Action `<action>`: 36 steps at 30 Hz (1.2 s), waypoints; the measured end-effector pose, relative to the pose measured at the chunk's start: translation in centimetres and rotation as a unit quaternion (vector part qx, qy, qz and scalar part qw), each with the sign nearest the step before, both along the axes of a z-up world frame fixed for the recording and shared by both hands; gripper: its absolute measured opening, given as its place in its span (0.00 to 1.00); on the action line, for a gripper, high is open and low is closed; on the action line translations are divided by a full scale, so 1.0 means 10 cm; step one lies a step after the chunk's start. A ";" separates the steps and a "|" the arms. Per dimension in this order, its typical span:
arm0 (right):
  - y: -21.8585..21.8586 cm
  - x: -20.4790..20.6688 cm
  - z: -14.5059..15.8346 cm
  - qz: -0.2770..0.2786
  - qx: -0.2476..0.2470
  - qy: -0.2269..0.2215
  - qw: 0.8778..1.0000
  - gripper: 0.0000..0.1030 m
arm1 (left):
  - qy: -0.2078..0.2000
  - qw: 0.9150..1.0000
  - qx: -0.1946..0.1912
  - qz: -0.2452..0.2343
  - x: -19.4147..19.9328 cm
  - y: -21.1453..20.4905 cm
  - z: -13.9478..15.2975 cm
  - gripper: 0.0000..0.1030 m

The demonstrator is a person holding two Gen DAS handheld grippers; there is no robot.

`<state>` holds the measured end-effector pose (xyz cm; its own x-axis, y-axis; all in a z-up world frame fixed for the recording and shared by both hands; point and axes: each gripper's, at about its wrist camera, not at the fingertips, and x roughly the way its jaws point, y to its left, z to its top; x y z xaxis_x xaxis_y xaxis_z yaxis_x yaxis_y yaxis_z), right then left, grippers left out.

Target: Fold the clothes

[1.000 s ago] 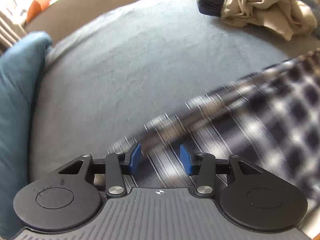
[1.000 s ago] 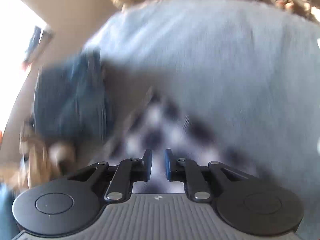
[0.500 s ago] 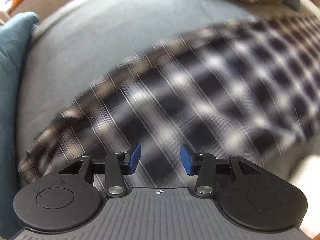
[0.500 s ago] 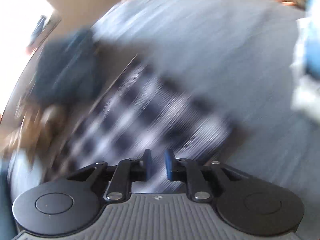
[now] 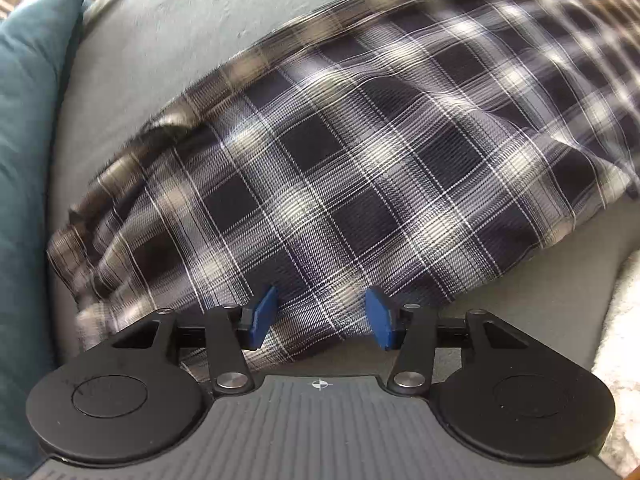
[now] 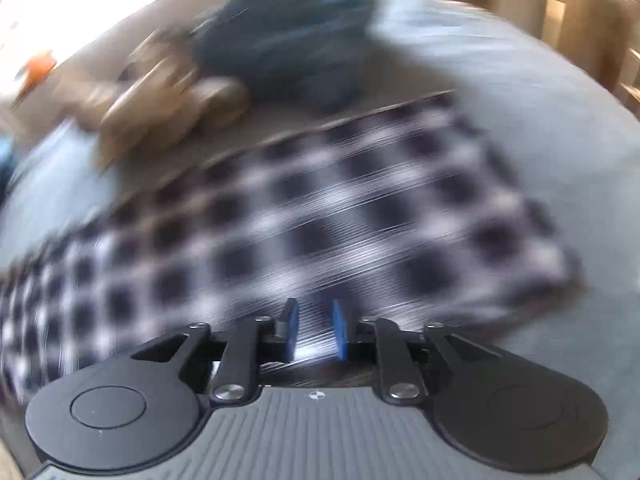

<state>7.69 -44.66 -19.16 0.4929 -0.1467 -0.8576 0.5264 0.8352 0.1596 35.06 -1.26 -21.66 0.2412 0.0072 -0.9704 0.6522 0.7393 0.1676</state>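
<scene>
Plaid shirt now spread wider (left hand-held gripper agape).

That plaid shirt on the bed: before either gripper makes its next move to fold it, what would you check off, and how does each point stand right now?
1. Plaid shirt lying on the grey bed cover: ok, spread out, though rumpled at its left end.
2. Left gripper ready to grasp: ok, open, cloth showing between its blue pads.
3. Right gripper state: open by a narrow gap; whether cloth is pinched, cannot tell.
4. Right view sharp enough to aim: not ok, heavily blurred.
5. Room beside the shirt: ok on the left, bare cover up to the teal pillow.
6. Other clothes apart from the shirt: cannot tell, blur hides the gap.
</scene>
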 end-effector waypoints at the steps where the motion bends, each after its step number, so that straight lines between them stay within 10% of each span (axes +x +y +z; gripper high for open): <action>1: 0.11 0.05 0.02 0.010 0.000 -0.002 1.000 0.25 | 0.000 1.000 0.000 0.005 0.01 0.04 0.02 0.51; 11: 1.20 0.56 0.22 0.106 0.002 -0.025 0.994 0.25 | -0.029 0.995 -0.030 0.087 -0.10 0.89 0.44 0.51; 18: 2.07 1.05 0.26 0.193 0.013 -0.031 0.981 0.25 | -0.012 0.972 -0.110 0.207 -0.15 1.43 0.40 0.51; 21: 2.52 1.38 0.16 0.246 0.027 -0.022 0.969 0.25 | -0.001 0.941 -0.178 0.287 -0.08 1.70 0.34 0.54; 27: 3.12 1.45 0.21 0.288 0.042 0.001 0.957 0.26 | 0.017 0.834 -0.288 0.470 0.11 2.24 0.00 0.72; 31: 3.29 1.43 0.19 0.299 0.028 0.023 0.954 0.26 | 0.004 0.798 -0.323 0.508 0.18 2.36 -0.14 0.56; 36: 3.52 1.63 0.19 0.326 0.000 0.022 0.945 0.26 | -0.005 0.799 -0.317 0.511 0.21 2.44 -0.28 0.45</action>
<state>23.96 -9.48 -17.24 0.4432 0.1762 -0.8790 -0.0934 0.9842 0.1502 37.19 23.13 -24.43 0.4315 -0.2868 -0.8553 -0.3447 0.8237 -0.4502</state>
